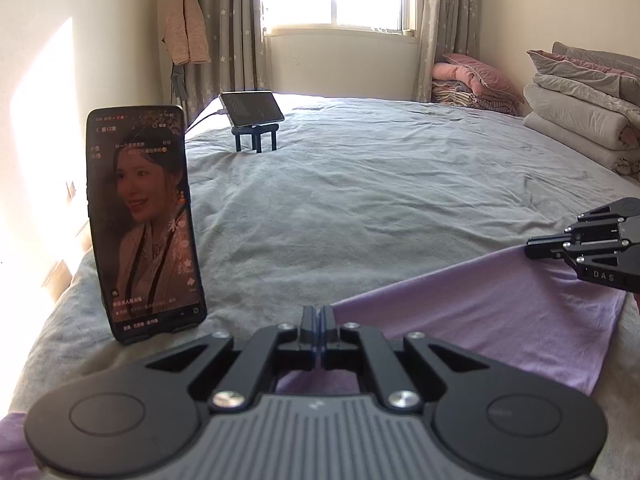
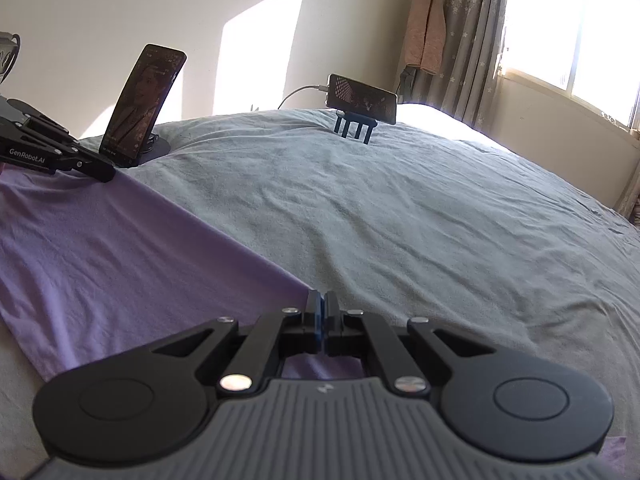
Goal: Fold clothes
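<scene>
A purple garment (image 1: 480,312) lies spread on the grey bed sheet (image 1: 360,184), its far edge running straight between my two grippers. My left gripper (image 1: 318,312) is at the garment's left end with its jaws shut, and purple cloth shows under its linkage. My right gripper (image 1: 530,248) is shut on the same edge further right. From the right wrist, the right gripper (image 2: 322,298) pinches the near corner of the purple garment (image 2: 120,248). The left gripper (image 2: 108,176) rests at the far corner of that edge.
A phone (image 1: 144,220) stands upright on a stand close to the left gripper, and a second phone (image 1: 254,114) sits on a stand further back. Folded quilts (image 1: 580,120) and pink bedding (image 1: 476,80) are piled at the right. Wall and window lie beyond.
</scene>
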`<state>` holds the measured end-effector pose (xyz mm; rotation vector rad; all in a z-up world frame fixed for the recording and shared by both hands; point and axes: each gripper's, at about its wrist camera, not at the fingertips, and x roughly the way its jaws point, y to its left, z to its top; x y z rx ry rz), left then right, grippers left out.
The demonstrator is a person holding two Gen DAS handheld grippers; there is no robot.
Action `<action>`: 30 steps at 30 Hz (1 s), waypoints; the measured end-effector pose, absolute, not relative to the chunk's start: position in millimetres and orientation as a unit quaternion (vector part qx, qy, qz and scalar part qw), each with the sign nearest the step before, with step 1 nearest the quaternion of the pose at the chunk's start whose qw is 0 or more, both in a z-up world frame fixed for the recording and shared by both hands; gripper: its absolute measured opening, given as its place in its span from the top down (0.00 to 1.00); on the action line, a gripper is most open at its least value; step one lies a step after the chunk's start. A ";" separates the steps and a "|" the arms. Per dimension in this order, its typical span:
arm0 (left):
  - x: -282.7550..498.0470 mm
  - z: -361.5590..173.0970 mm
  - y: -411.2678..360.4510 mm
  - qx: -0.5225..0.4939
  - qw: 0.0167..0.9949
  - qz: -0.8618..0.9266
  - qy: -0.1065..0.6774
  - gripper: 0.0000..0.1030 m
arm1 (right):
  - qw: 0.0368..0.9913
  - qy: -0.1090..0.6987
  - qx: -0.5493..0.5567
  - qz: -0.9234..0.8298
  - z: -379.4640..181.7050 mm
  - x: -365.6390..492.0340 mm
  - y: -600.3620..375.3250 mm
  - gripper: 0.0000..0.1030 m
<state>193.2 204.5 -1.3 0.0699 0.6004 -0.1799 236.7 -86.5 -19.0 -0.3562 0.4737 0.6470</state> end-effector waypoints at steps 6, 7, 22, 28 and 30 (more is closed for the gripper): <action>207.2 -22.7 196.9 0.061 0.941 -0.072 0.326 0.98 | 0.901 0.250 -0.183 0.305 -35.9 249.7 -76.1 0.99; 206.8 -21.3 197.0 0.060 0.941 -0.071 0.326 0.98 | 0.901 0.251 -0.179 0.305 -34.6 249.8 -77.0 0.98; 210.9 15.9 133.4 0.081 0.932 -0.148 0.321 0.55 | 0.921 0.267 -0.165 0.230 -2.9 243.7 -193.7 0.58; 236.8 -0.7 81.7 0.084 0.923 -0.181 0.329 0.56 | 0.918 0.277 -0.184 0.215 -7.5 249.8 -217.3 0.58; 242.0 -5.0 68.8 0.088 0.920 -0.191 0.332 0.56 | 0.917 0.279 -0.189 0.214 -9.2 252.2 -221.8 0.58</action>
